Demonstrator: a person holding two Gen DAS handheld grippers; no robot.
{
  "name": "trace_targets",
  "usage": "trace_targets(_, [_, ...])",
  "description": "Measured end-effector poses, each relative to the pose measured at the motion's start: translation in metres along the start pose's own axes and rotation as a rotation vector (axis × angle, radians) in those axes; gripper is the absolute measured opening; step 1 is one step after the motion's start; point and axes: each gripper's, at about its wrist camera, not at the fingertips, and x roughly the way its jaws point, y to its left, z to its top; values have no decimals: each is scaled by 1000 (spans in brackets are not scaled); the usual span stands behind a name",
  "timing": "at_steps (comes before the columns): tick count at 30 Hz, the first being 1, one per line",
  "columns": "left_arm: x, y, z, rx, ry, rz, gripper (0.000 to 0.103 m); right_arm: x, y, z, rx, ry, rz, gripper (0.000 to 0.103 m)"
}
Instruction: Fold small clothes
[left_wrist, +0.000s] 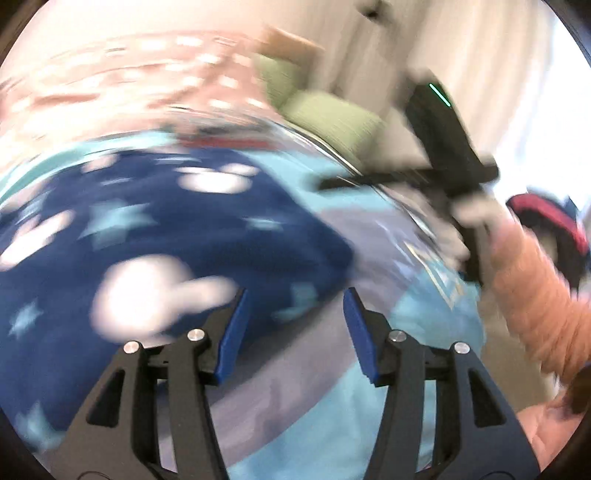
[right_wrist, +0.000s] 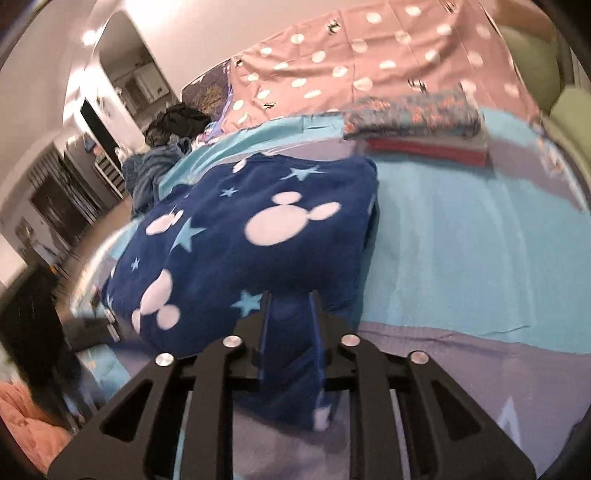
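Right wrist view: right gripper (right_wrist: 289, 299) clenched on near edge of navy star-print garment (right_wrist: 258, 225), which lies on blue bedsheet (right_wrist: 461, 251), bulk stretching far-left from jaws. Left gripper (left_wrist: 293, 295) released, empty, hovering over garment's right edge (left view blurred). Right nearer.

Navy garment (right_wrist: 258, 236): thick, fuzzy fleece cloth, matt, printed with white mouse-head shapes and pale blue stars, filling the centre of the right wrist view. Bed sheet (right_wrist: 461, 258): thin, smooth woven cloth in turquoise and lilac, matt, with a pink dotted cotton-like sheet (right_wrist: 369, 62) at the upper right and a folded stack (right_wrist: 413, 118) of printed cloth lying on it. Right gripper (right_wrist: 290, 306) and left gripper (left_wrist: 291, 306): matt black hard plastic frames with bright polished metal pins, the left fingers (left_wrist: 236, 325) faced with matt blue pads.
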Motion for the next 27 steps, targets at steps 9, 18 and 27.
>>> trace_targets(9, [-134, 144, -76, -354, -163, 285, 41, 73, 147, 36, -303, 67, 75, 41])
trace_targets(18, [-124, 182, -105, -427, -145, 161, 41, 183, 285, 94, -496, 172, 49, 47])
trace_targets(27, [-118, 200, -103, -440, -164, 64, 16, 319, 332, 136, -531, 352, -146, 41])
